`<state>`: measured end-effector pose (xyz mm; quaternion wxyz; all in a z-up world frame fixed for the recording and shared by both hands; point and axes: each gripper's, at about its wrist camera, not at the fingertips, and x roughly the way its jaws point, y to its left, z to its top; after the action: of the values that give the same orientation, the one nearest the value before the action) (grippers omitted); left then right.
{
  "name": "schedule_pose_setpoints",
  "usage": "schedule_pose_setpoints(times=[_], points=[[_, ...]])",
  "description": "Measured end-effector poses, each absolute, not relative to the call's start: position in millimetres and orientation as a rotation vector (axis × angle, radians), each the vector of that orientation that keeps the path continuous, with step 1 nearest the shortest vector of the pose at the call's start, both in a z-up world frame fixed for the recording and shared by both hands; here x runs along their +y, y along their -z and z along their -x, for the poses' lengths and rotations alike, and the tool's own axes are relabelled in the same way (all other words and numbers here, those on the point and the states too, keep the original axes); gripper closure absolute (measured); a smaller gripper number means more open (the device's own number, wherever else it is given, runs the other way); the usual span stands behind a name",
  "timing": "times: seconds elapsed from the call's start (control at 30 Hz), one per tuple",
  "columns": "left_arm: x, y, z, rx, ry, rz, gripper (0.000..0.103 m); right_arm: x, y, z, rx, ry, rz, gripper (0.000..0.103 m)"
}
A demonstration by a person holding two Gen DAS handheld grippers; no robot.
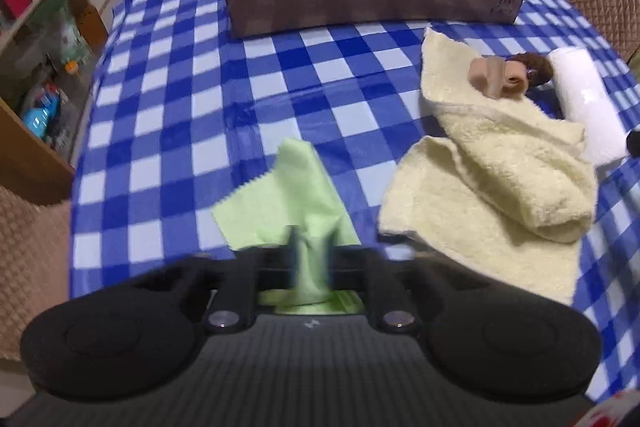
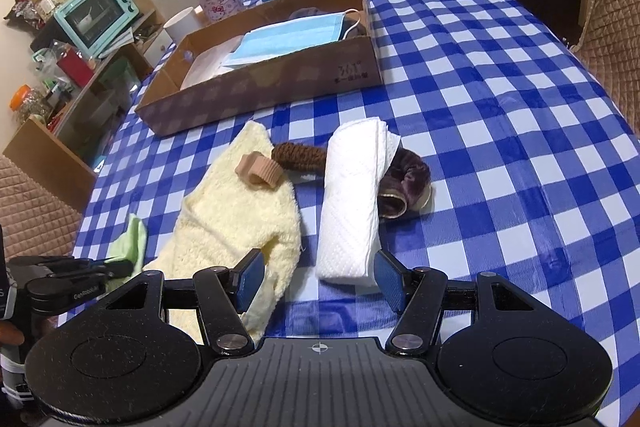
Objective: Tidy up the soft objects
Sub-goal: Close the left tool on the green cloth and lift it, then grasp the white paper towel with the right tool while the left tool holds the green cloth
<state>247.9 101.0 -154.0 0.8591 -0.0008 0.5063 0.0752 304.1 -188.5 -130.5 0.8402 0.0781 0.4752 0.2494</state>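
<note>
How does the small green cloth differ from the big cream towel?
The thin light-green cloth is smooth with a zigzag-cut edge; the fluffy cream towel is thick and much larger. The green cloth is pinched in the left tool; the towel lies loose and rumpled. Both sit on the blue checked tablecloth.

A home dining room: checked tablecloth (image 2: 500,75), toaster oven (image 2: 96,13), quilted chairs (image 2: 612,27).

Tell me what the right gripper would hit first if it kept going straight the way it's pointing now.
Most likely the near end of the folded white paper towel. The open right gripper points down along it, with bare checkered tablecloth just ahead of its tips, so it might touch cloth first; depth is unclear.
</note>
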Motion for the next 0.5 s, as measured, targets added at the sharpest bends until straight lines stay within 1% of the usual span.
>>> schedule_pose_setpoints(times=[0.1, 0.3, 0.5], points=[[108, 149, -249, 1.051, -0.177, 0.020, 0.100, -187, 131, -309, 0.993, -0.526, -0.156, 0.042], [120, 118, -253, 0.965, -0.221, 0.025, 0.100, -184, 139, -321, 0.983, -0.496, -0.133, 0.042], [123, 96, -258, 0.917, -0.235, 0.019, 0.100, -182, 157, -331, 1.021, -0.481, -0.118, 0.043]])
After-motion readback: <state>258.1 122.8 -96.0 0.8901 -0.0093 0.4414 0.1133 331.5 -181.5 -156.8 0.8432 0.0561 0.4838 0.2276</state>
